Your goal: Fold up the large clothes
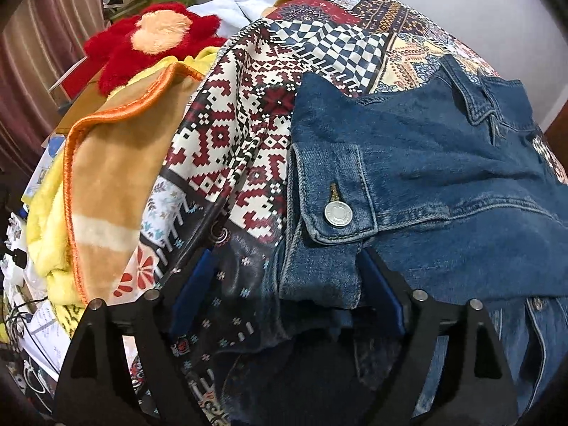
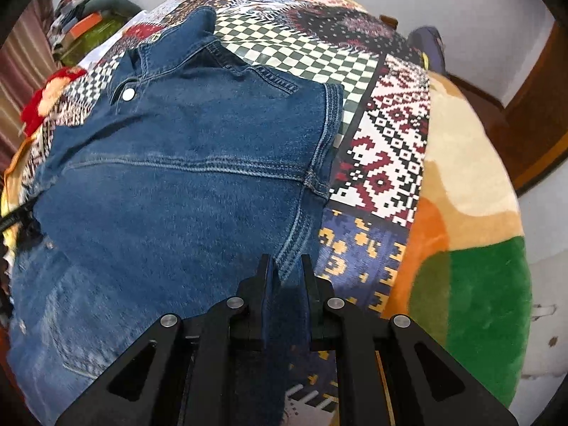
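Note:
A blue denim jacket (image 2: 184,163) lies back up on a patterned bedspread (image 2: 383,142), its collar at the far end. In the left wrist view a sleeve cuff (image 1: 333,191) with a metal button (image 1: 339,213) is folded across the jacket (image 1: 443,163). My left gripper (image 1: 285,280) stands open over the cuff's end. The denim lies between its blue pads (image 1: 378,284), close to the right one, with a wide gap to the left one. My right gripper (image 2: 287,269) is shut on a fold of denim at the jacket's right side seam.
A tan and yellow blanket with an orange border (image 1: 106,184) and a red plush toy (image 1: 149,46) lie left of the jacket. A round multicoloured cushion (image 2: 468,241) sits to the right. Boxes, papers and cables (image 1: 32,319) crowd the far left, by a curtain.

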Demonstrator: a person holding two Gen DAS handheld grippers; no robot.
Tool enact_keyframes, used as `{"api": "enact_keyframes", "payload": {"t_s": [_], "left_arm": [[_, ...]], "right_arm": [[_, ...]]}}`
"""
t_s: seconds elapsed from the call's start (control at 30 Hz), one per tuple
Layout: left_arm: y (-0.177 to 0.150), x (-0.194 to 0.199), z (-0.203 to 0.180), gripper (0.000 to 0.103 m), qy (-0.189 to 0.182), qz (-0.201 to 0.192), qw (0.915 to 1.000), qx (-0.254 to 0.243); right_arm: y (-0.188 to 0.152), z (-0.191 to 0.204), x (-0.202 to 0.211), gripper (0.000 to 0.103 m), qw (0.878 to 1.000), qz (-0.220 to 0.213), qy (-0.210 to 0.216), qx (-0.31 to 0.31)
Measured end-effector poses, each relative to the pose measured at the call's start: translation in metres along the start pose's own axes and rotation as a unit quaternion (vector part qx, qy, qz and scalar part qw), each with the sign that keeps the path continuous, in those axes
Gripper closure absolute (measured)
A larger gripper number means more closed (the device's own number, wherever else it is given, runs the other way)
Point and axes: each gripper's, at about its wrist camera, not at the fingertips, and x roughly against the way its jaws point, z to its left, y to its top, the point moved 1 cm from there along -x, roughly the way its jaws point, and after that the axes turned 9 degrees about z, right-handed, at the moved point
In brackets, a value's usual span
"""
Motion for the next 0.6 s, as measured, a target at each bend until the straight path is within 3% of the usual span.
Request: {"api": "enact_keyframes", "payload": {"t_s": [0.03,0.17,0.2,0.3,0.43,0.6], "left_arm": [[-0.002,0.001,0.001,0.017,-0.002,0.0,1.0,-0.001],[-0.005,0.01,0.002,0.017,-0.001,0.001,1.0,-0.005],[-0.006,0.012,0.002,0.017,0.005,-0.001,1.0,-0.008],[-0.008,0.021,0.005,0.017,0.073,-0.013,0.9968,-0.03],[-0.005,0.031,0.023,0.017,0.08,-0.015,0.9964,-0.026],[0.009,0.056,0.035,0.016,0.064,-0.044,0.997,-0.009]], "right_arm": [[-0.002,0.0,-0.004,0.094,1.0,0.014,-0.019,0.001],[-0.009,-0.018,-0.007,0.094,0.999,0.02,0.013,-0.034],[-0.009,-0.021,-0.008,0.094,0.999,0.027,0.01,-0.036],[-0.01,-0.02,-0.009,0.094,0.999,0.026,0.001,-0.02],[-0.004,-0.014,-0.005,0.094,0.999,0.033,-0.038,-0.003],[0.021,-0.014,0.04,0.094,0.999,-0.033,-0.017,-0.01]]}}
